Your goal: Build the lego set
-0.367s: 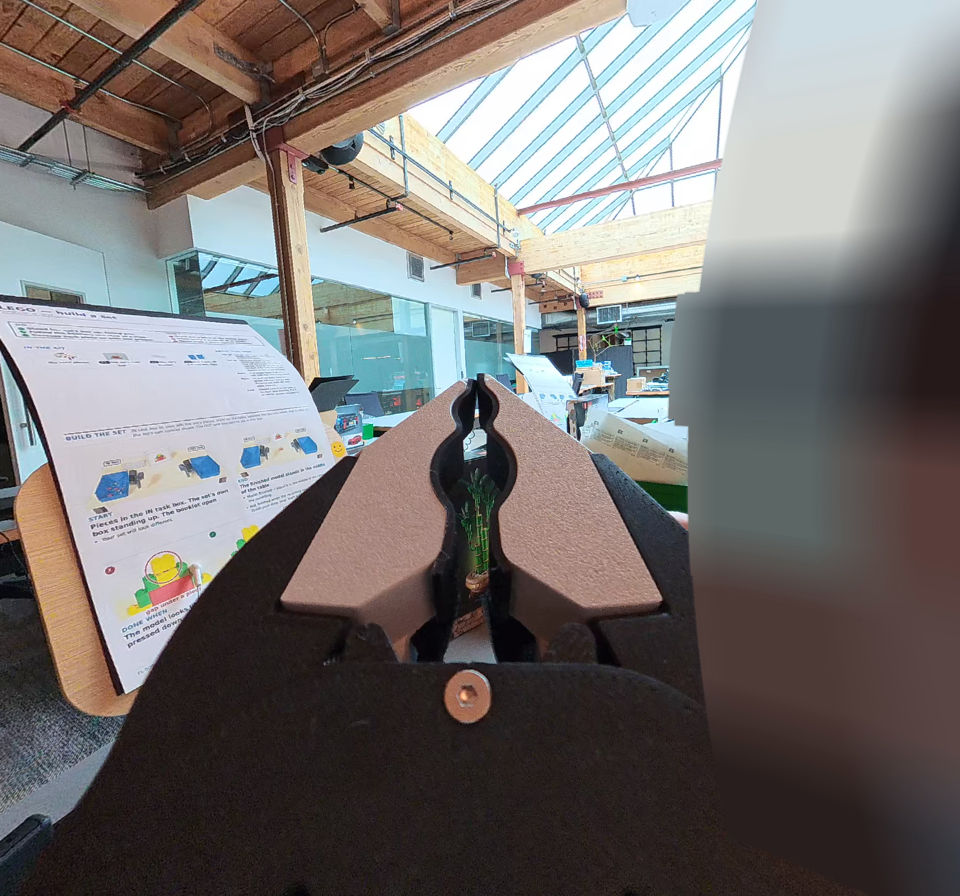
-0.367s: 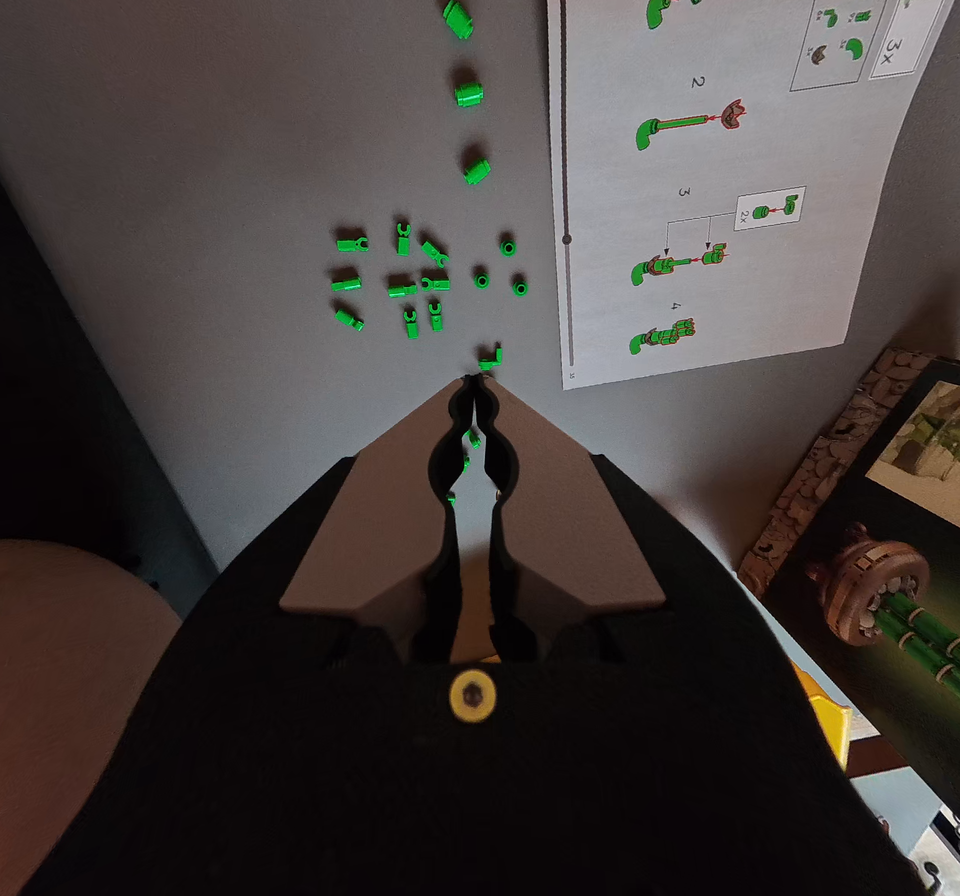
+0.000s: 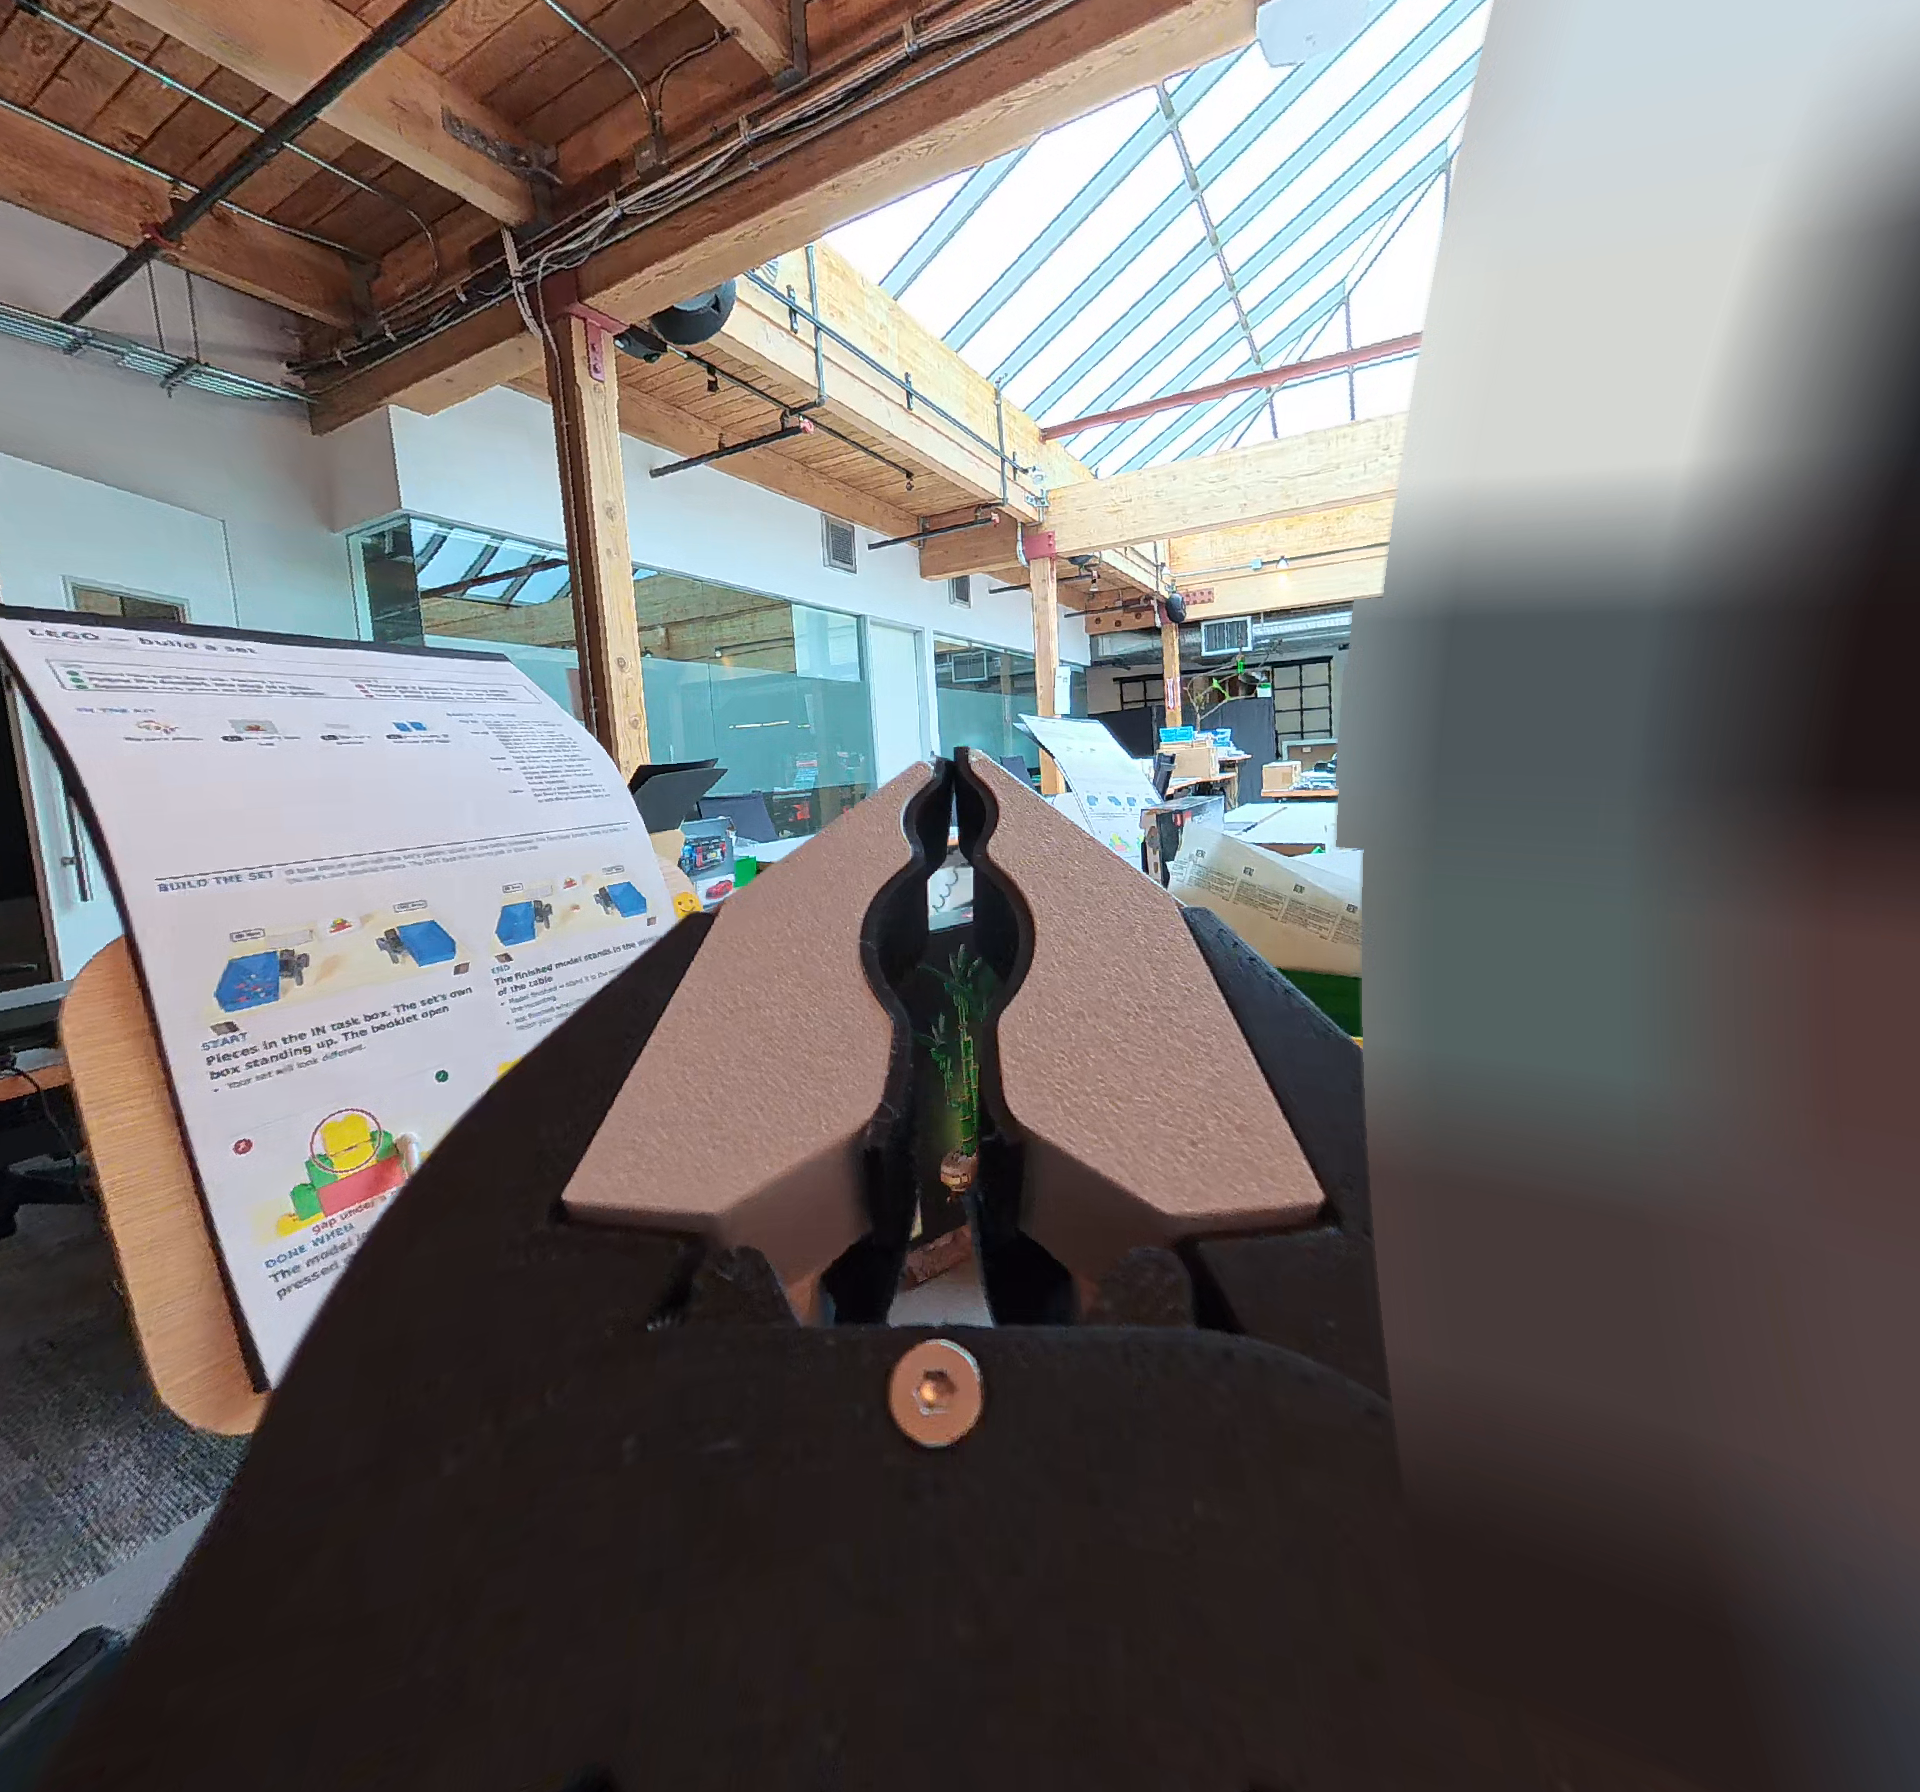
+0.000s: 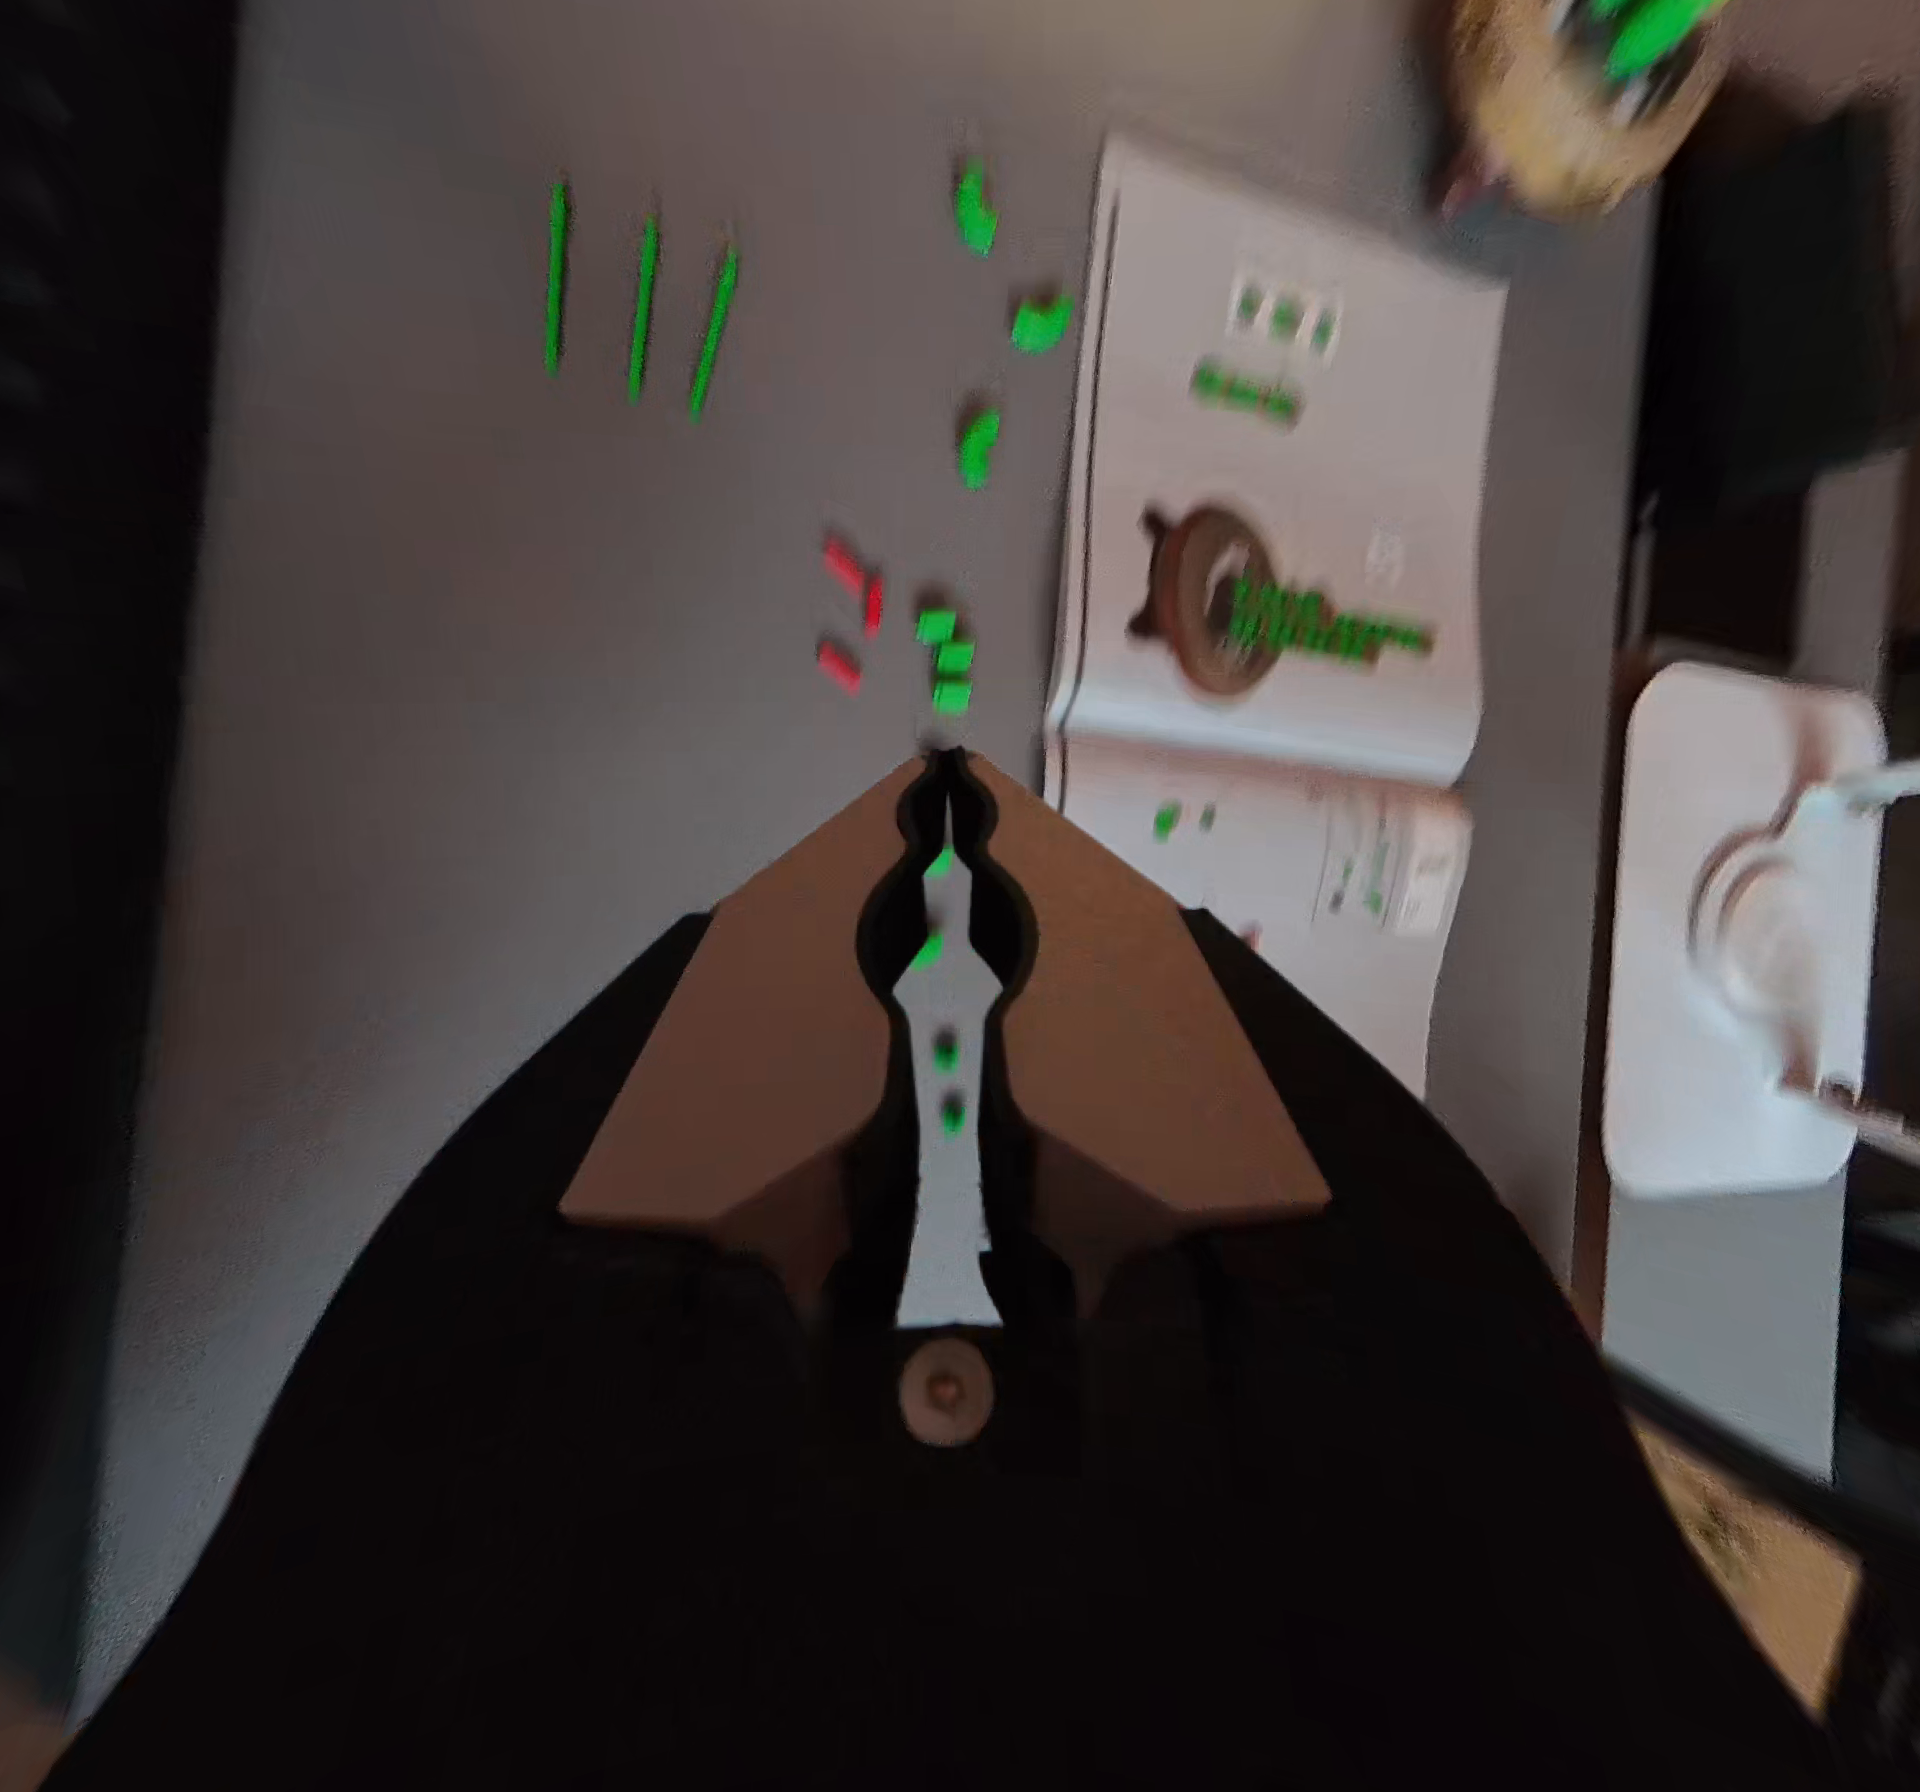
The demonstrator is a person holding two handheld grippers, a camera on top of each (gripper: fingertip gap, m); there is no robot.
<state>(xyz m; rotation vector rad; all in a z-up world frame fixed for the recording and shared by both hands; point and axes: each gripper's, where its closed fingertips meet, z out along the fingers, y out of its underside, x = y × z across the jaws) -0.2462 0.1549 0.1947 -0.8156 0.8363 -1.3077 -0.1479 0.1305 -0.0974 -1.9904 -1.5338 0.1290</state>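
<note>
My right gripper [image 4: 945, 755] is shut and hangs over the grey table [image 4: 436, 662]; the view is motion-blurred. Just beyond its tips lie small green bricks [image 4: 948, 662] and red pieces [image 4: 847, 589]. Farther off are three long green rods [image 4: 642, 308] and curved green pieces [image 4: 977, 215]. The open instruction booklet [image 4: 1278, 537] lies to the right. My left gripper [image 3: 956, 760] is shut and empty, pointing out into the room. The set's box with a bamboo picture [image 3: 961, 1046] shows through the gap behind its fingers.
A curved instruction board [image 3: 343, 911] on a wooden stand is at the left of the left gripper. A white tray-like container [image 4: 1745, 932] sits right of the booklet. The box picture [image 4: 1621, 28] shows at the top right. A dark edge [image 4: 104, 599] runs along the table's left. About 30 cm separates my left fingertips from my right.
The right gripper has swept forward along the table, so the rods, red pieces and the booklet's upper page have come into view. The left gripper has hardly moved.
</note>
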